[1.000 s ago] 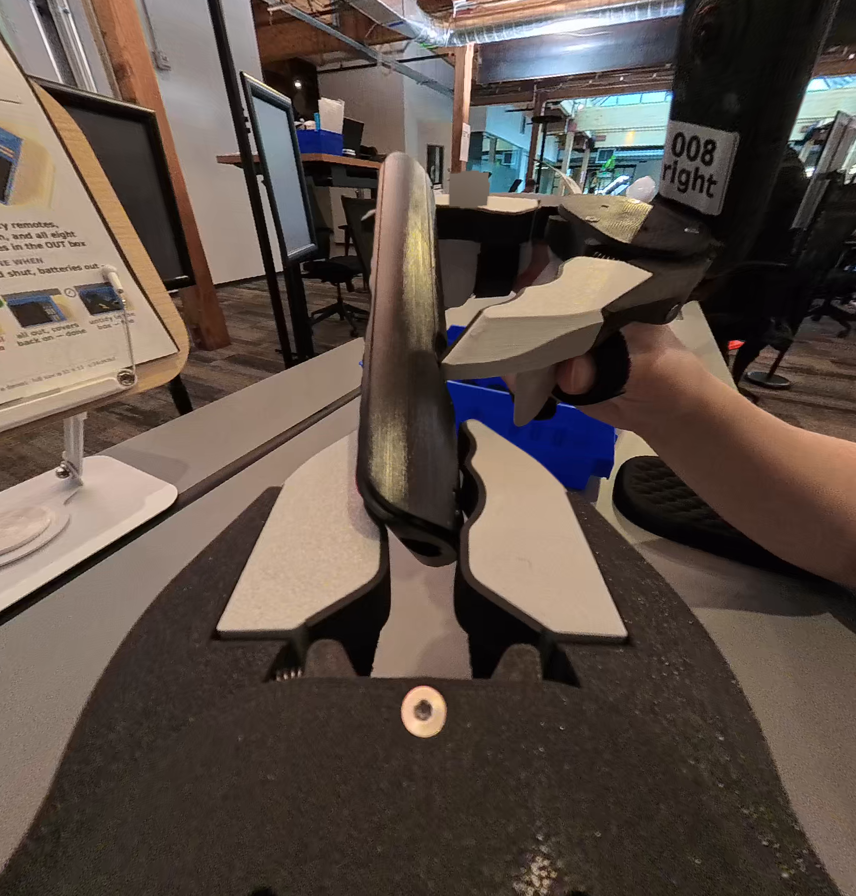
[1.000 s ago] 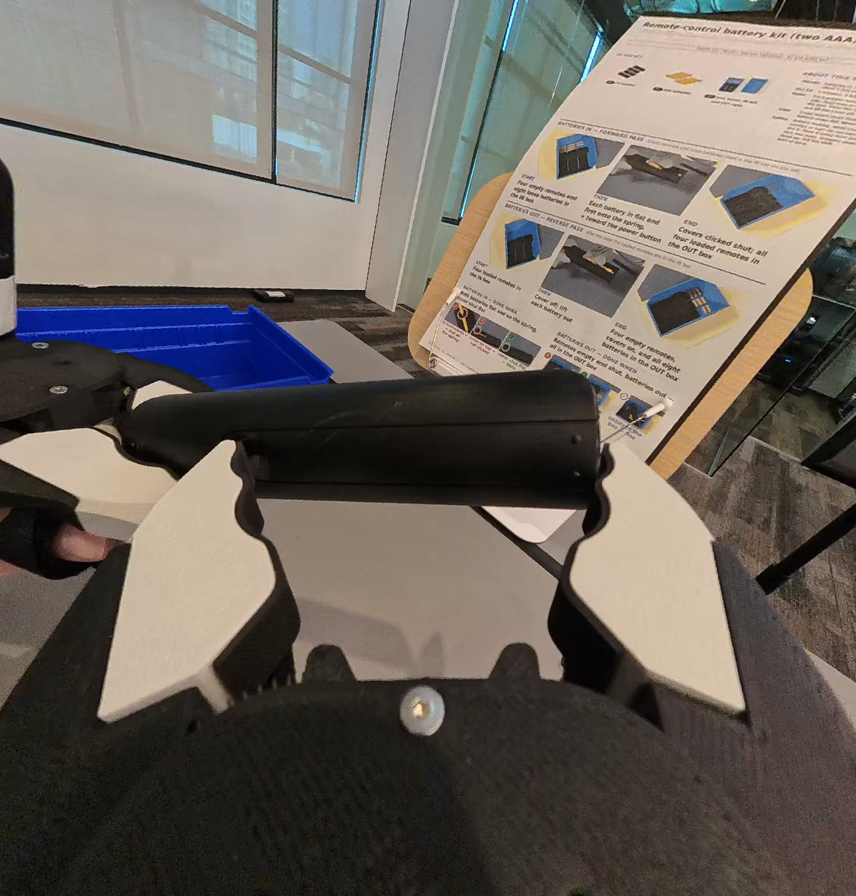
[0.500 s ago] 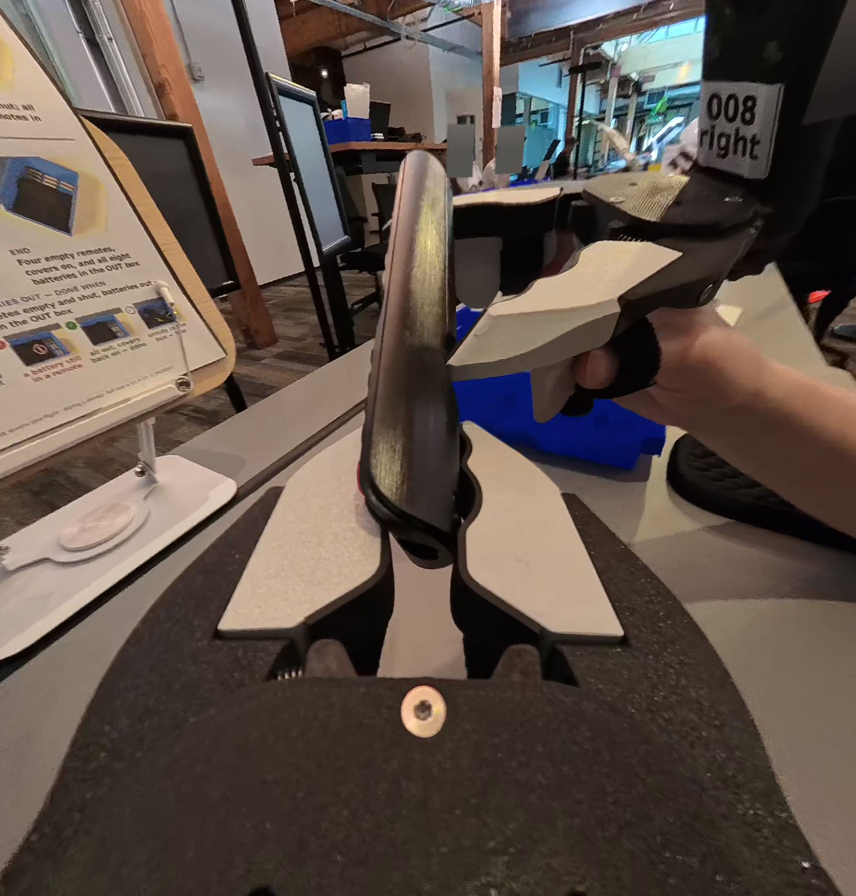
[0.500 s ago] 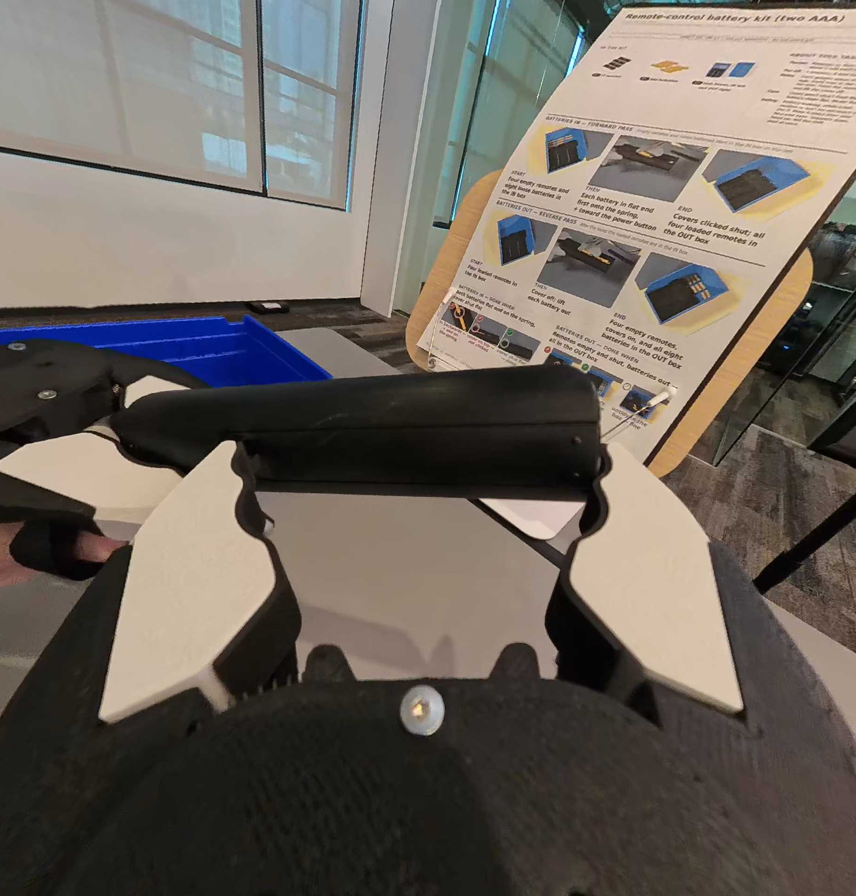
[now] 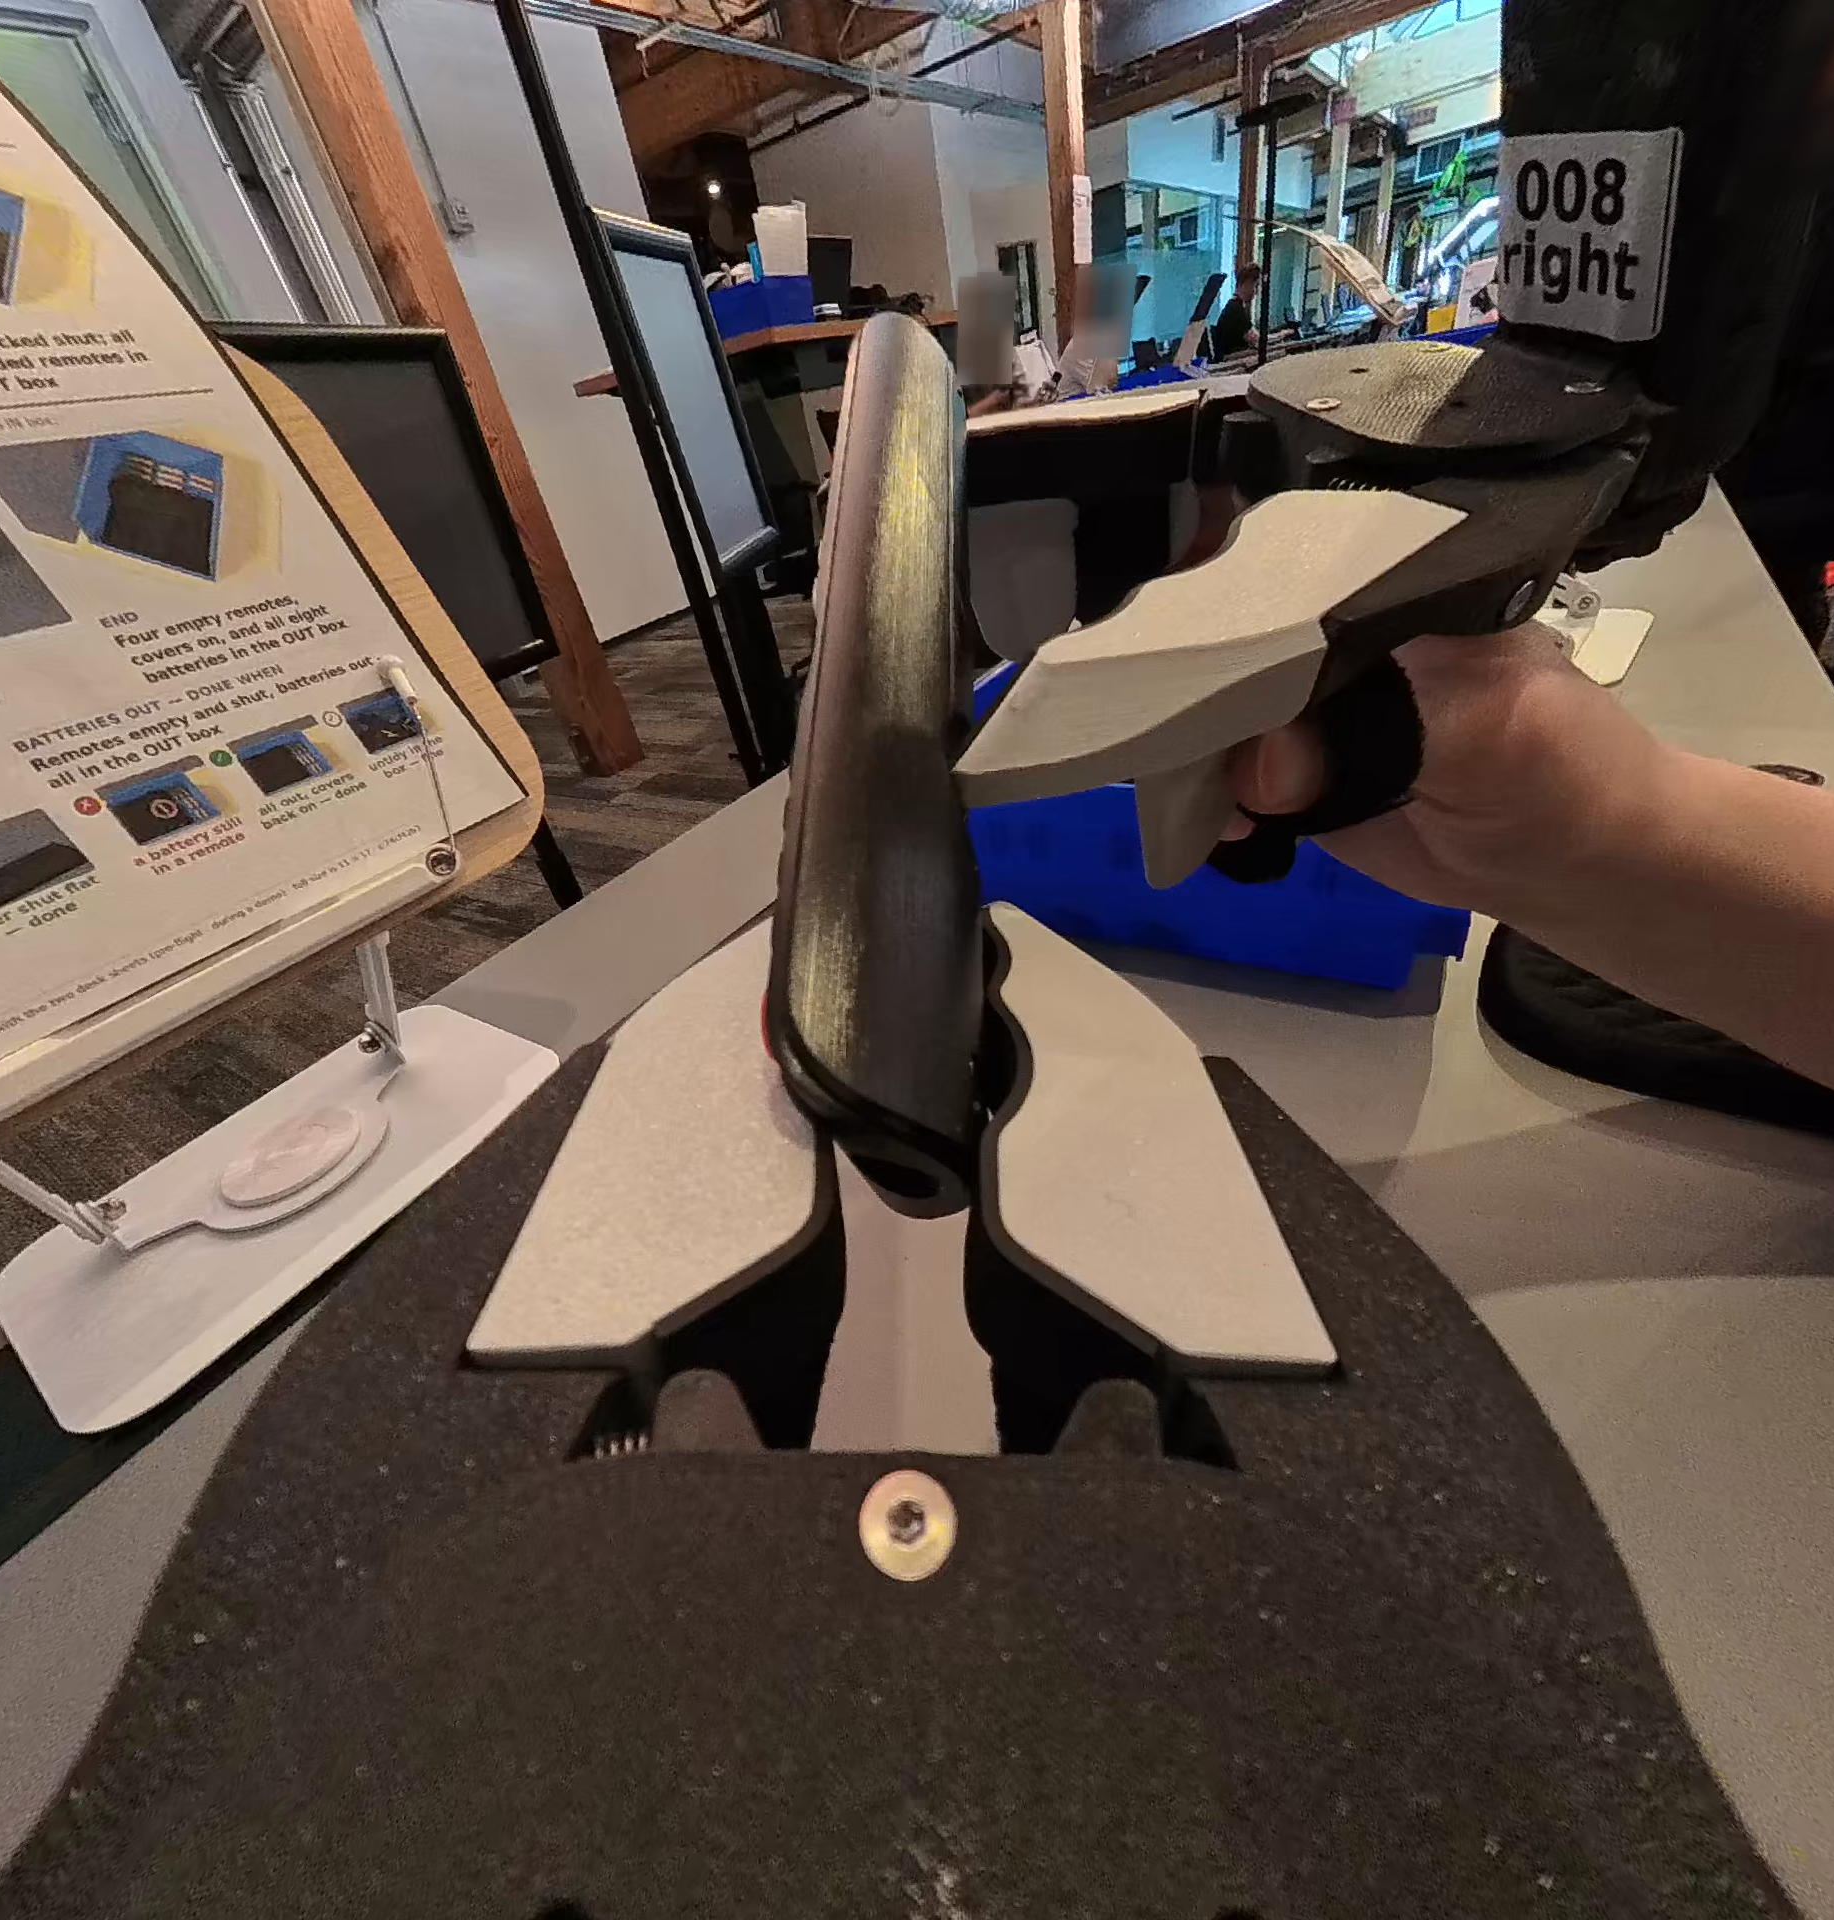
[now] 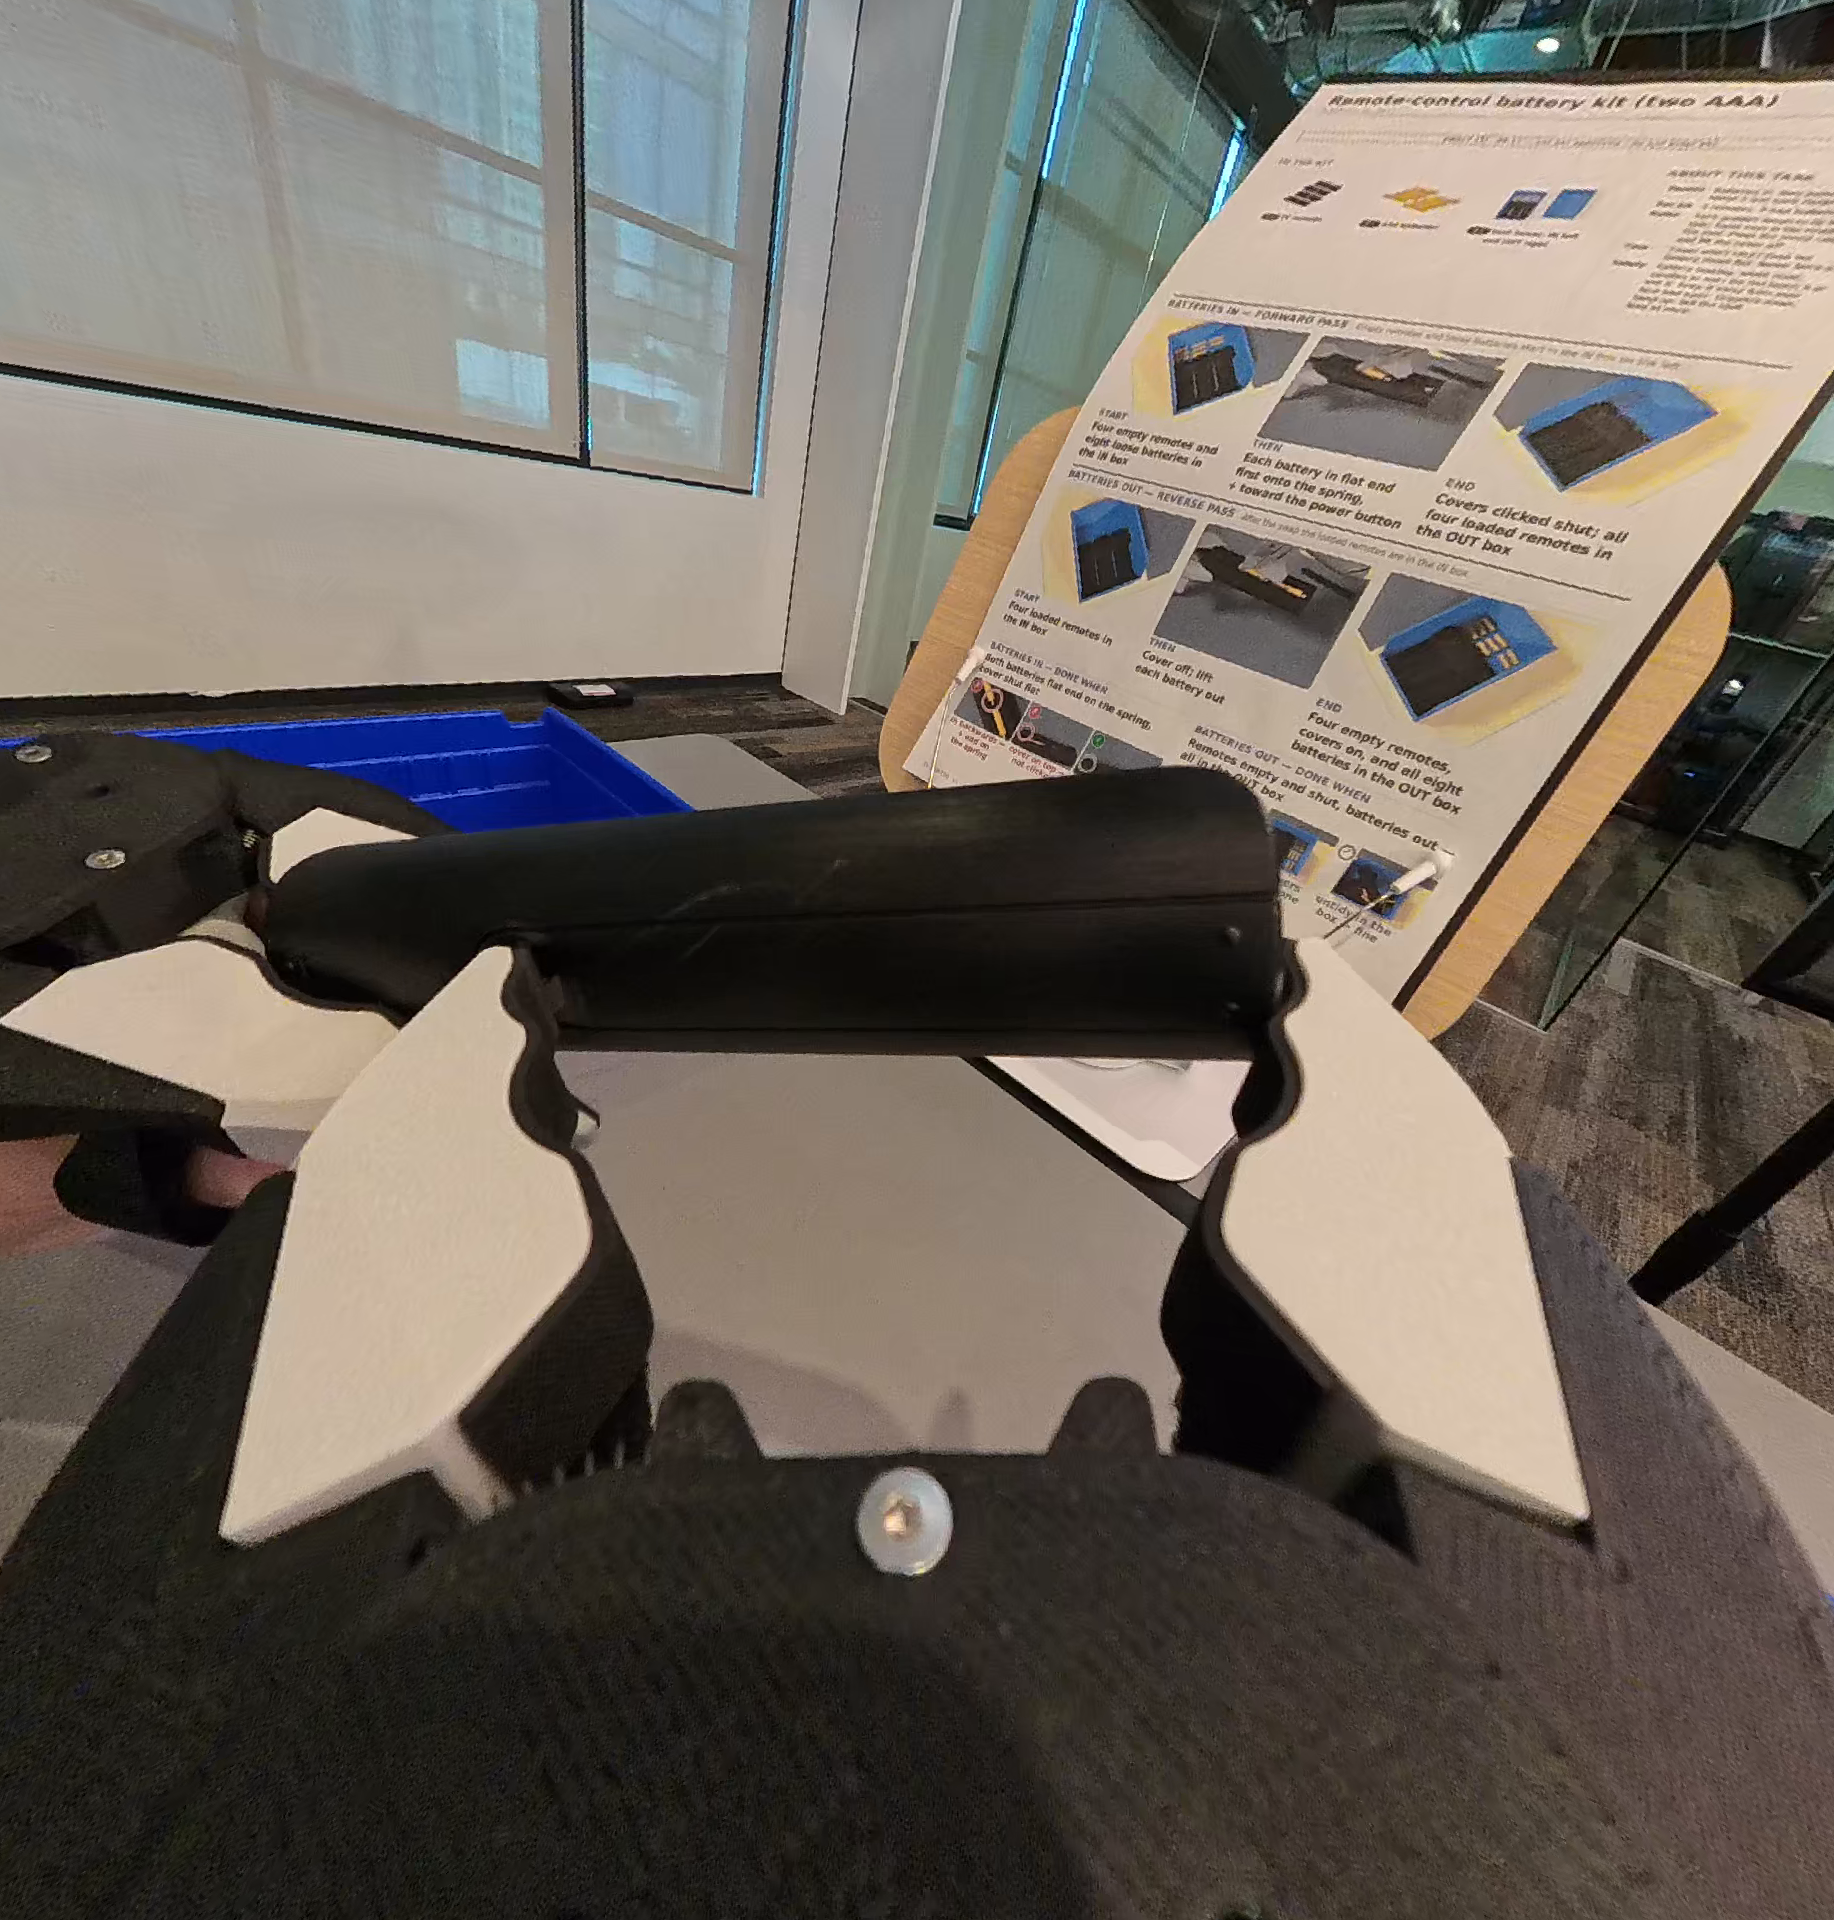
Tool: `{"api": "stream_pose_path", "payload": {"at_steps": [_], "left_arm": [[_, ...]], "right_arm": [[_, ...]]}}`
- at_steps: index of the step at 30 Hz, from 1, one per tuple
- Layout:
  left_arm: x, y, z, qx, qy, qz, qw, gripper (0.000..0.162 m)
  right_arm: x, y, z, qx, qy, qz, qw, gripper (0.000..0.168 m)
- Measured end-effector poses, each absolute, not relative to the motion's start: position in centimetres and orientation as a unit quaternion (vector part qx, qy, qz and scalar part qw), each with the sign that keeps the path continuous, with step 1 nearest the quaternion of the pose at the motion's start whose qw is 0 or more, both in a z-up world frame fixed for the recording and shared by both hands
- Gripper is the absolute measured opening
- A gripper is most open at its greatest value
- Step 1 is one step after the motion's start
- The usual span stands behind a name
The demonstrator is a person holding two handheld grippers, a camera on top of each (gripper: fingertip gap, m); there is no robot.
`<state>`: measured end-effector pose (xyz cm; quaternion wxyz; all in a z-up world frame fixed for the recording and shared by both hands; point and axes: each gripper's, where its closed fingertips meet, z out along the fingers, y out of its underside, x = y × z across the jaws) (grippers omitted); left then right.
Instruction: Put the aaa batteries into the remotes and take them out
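We find the left gripper (image 5: 897,1049) pinching the remote's (image 5: 882,727) end; the right gripper (image 6: 908,1023) spans its battery cover (image 6: 892,971), which we judge must slide off next.

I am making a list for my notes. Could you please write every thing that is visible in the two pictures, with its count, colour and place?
remote: 1, black, held in the air above the table by both claws
bin: 1, blue, on the table behind the remote
instruction board: 1, white sheet on wood backing, tilted on a stand at the table edge
stand base: 1, white, flat on the table under the board
table: 1, grey, under everything
batteries: none visible
left claw: shut on one end of the remote
right claw: spans a long stretch of the remote, fingers touching it
hand: 1, grips the right claw's handle
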<state>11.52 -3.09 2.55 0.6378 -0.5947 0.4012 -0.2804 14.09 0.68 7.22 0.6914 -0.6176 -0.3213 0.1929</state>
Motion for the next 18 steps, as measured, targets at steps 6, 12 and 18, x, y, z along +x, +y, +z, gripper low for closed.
{"api": "stream_pose_path", "payload": {"at_steps": [6,12,18], "left_arm": [[11.57,-3.05,2.20,-0.597,0.406,-0.282,0.632,0.023],[11.58,-3.03,2.16,-0.594,0.409,-0.282,0.632,0.024],[11.54,-2.97,2.11,-0.594,0.411,-0.280,0.633,0.024]], "right_arm": [[14.16,0.83,6.96,-0.623,-0.324,0.196,0.684,0.126],[14.22,0.85,6.91,-0.624,-0.328,0.199,0.680,0.124],[14.31,0.92,6.77,-0.628,-0.330,0.206,0.674,0.121]]}}
